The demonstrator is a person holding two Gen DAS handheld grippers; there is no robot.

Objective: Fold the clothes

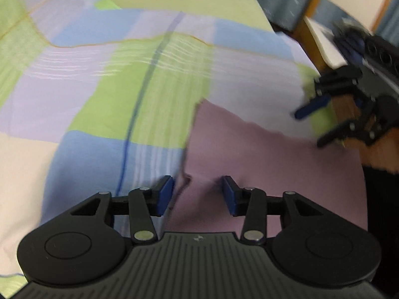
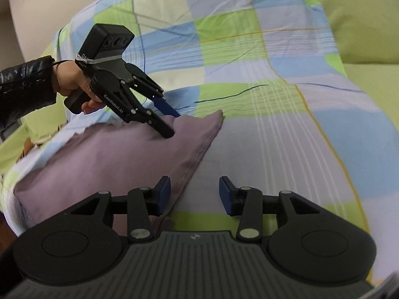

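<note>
Left tool [image 1: 197, 194] partly open over mauve garment [image 1: 261, 149], right tool [image 2: 194, 194] partly open, empty

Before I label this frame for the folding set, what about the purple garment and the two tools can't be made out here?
- Purple garment: its type is unclear; the near end is hidden behind the right tool body in the right wrist view.
- Left tool: contact with the cloth is unclear; the far finger is partly hidden.
- Right tool, left wrist view: motion-blurred, cut by the right edge.
- Furniture beyond the checked bedsheet: blurred.
</note>
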